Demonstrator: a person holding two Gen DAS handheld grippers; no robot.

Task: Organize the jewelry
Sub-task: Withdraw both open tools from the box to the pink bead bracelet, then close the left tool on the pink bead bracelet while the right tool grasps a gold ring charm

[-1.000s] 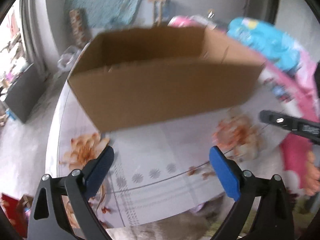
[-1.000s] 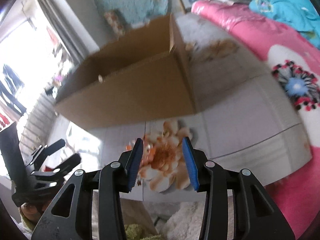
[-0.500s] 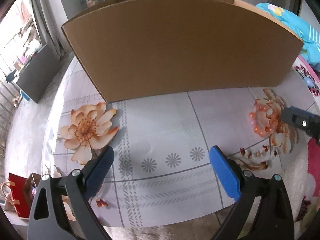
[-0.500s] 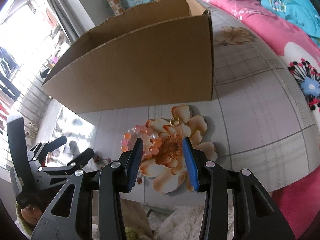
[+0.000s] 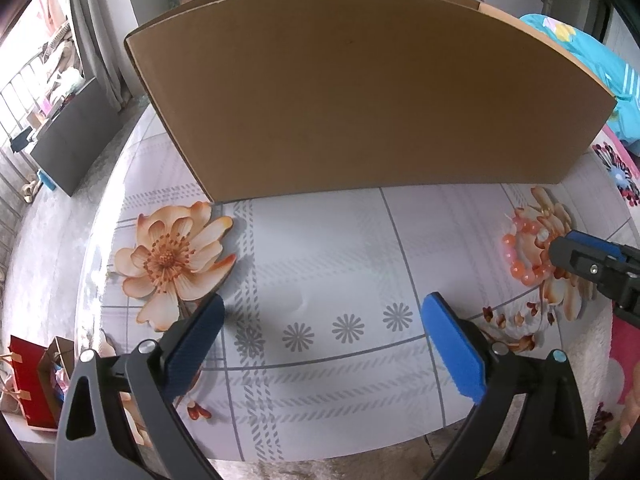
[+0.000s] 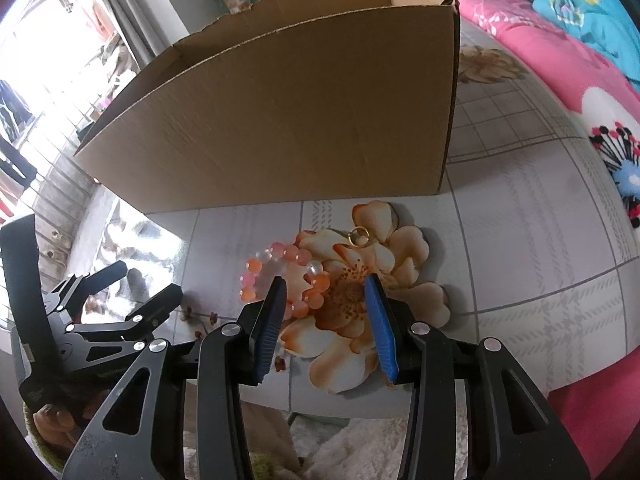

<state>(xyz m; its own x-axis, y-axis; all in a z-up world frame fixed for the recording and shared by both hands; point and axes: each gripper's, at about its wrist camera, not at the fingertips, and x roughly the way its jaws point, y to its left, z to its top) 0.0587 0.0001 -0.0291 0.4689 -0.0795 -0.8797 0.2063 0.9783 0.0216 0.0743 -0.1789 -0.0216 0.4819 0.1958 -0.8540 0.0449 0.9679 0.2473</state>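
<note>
A pink and orange bead bracelet lies on the flowered tablecloth just ahead of my right gripper, which is open and empty, its left finger at the bracelet's near edge. A small gold ring lies beyond it on a printed flower. A big open cardboard box stands behind them. In the left wrist view the bracelet is at far right, with the right gripper touching it. My left gripper is open and empty over bare cloth in front of the box.
The table carries a grey checked cloth with orange flower prints. A pink floral bedspread lies to the right. A red gift bag stands on the floor at lower left. A dark cabinet stands at left.
Both grippers have come lower and closer to the table and box. The right gripper has moved onto the bracelet's near edge. Both stay open.
</note>
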